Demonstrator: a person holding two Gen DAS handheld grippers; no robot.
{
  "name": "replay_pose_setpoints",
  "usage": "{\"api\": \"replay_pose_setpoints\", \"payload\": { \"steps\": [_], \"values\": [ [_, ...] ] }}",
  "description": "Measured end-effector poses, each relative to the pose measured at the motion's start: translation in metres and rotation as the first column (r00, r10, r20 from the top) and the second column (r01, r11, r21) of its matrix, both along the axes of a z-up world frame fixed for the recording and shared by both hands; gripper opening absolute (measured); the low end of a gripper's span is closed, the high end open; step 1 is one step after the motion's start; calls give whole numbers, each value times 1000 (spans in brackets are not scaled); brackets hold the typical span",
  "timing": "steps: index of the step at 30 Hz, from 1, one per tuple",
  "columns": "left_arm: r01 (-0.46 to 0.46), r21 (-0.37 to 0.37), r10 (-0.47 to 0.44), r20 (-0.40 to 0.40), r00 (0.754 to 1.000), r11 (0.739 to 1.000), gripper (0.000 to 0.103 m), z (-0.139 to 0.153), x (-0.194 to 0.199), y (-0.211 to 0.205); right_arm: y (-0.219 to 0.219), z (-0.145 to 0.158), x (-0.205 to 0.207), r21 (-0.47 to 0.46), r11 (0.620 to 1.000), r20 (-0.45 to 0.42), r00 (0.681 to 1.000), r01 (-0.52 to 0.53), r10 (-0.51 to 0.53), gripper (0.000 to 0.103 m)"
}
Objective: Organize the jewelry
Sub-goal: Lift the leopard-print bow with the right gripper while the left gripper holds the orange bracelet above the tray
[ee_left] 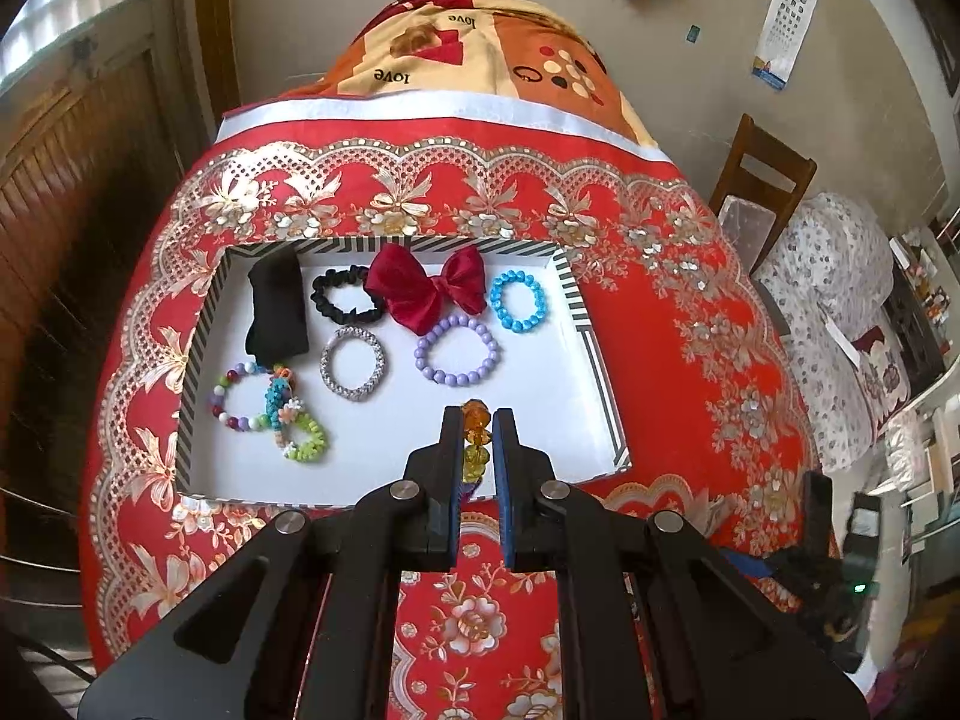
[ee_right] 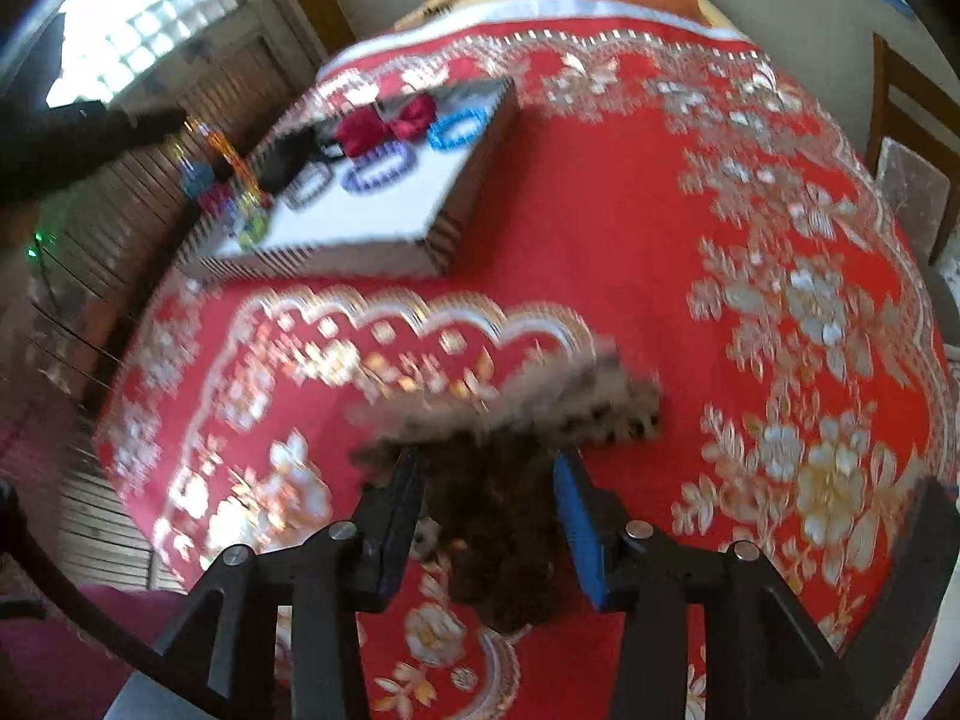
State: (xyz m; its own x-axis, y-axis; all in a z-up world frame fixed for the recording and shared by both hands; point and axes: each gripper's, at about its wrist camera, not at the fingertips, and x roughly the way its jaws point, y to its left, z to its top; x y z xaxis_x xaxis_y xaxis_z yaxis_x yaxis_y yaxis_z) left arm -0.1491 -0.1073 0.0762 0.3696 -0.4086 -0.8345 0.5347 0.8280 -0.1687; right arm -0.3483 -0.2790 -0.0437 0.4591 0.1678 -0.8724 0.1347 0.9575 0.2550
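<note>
A white tray with a striped rim sits on the red floral tablecloth and holds a black cloth, a black scrunchie, a red bow, blue, purple and silver bracelets, and multicolour bead bracelets. My left gripper is shut on an amber bead bracelet over the tray's near part. My right gripper is open around a blurred brown furry hair piece on the cloth. The tray shows in the right wrist view at upper left.
A wooden chair stands right of the table. A patterned blanket lies beyond the table's far edge. A wooden door is on the left. Red tablecloth stretches right of the tray.
</note>
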Motion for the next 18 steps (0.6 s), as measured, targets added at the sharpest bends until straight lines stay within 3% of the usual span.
{"api": "replay_pose_setpoints", "payload": {
  "steps": [3, 6, 9, 14, 18],
  "values": [
    [3, -1, -3, -7, 1000, 1000, 8, -1, 0, -1, 5, -16, 2, -15, 1000, -18, 1000, -14, 13, 43],
    [4, -2, -4, -4, 1000, 1000, 8, -1, 0, -1, 9, -20, -1, -31, 1000, 15, 1000, -6, 6, 22],
    [2, -7, -2, -3, 1000, 1000, 8, 1, 1, 0, 7, -17, -1, 0, 1000, 24, 1000, -12, 12, 14],
    [-2, -11, 2, 8, 1000, 1000, 8, 6, 6, 2, -4, 19, 2, 71, 997, 115, 993, 11, -19, 9],
    [-8, -22, 8, 11, 1000, 1000, 8, 11, 11, 2, -4, 45, 14, 53, 999, 175, 985, 4, -13, 9]
  ]
}}
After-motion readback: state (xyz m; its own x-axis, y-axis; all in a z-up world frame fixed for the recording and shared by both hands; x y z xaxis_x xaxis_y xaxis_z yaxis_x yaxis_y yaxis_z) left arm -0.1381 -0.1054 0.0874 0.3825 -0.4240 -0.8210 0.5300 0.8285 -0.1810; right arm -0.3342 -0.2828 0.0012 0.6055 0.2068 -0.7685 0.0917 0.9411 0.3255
